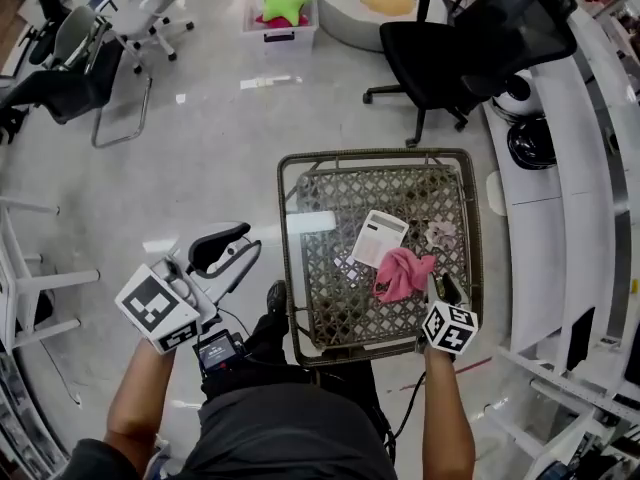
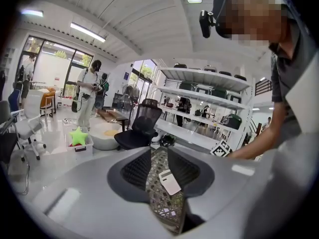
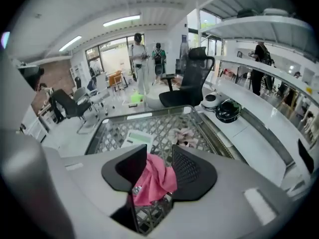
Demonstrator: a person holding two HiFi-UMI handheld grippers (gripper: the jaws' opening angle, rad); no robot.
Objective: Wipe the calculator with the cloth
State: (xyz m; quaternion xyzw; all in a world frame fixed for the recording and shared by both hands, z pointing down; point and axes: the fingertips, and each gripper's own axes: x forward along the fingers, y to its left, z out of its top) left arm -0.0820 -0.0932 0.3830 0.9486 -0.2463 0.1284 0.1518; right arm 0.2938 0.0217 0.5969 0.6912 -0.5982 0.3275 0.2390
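Observation:
A white calculator lies on the glass-topped woven table, left of centre. Just right of it and nearer me, a pink cloth is bunched on the table top. My right gripper hangs above the cloth's near right edge. In the right gripper view its jaws stand apart, and the pink cloth shows in the gap below them, with the calculator beyond. My left gripper is off the table's left side over the floor. It is open and empty, with the calculator seen through the gap.
A pale crumpled rag lies at the table's right edge. A black office chair stands beyond the table. A white counter runs along the right. A bin with a green star toy sits far back. People stand in the distance.

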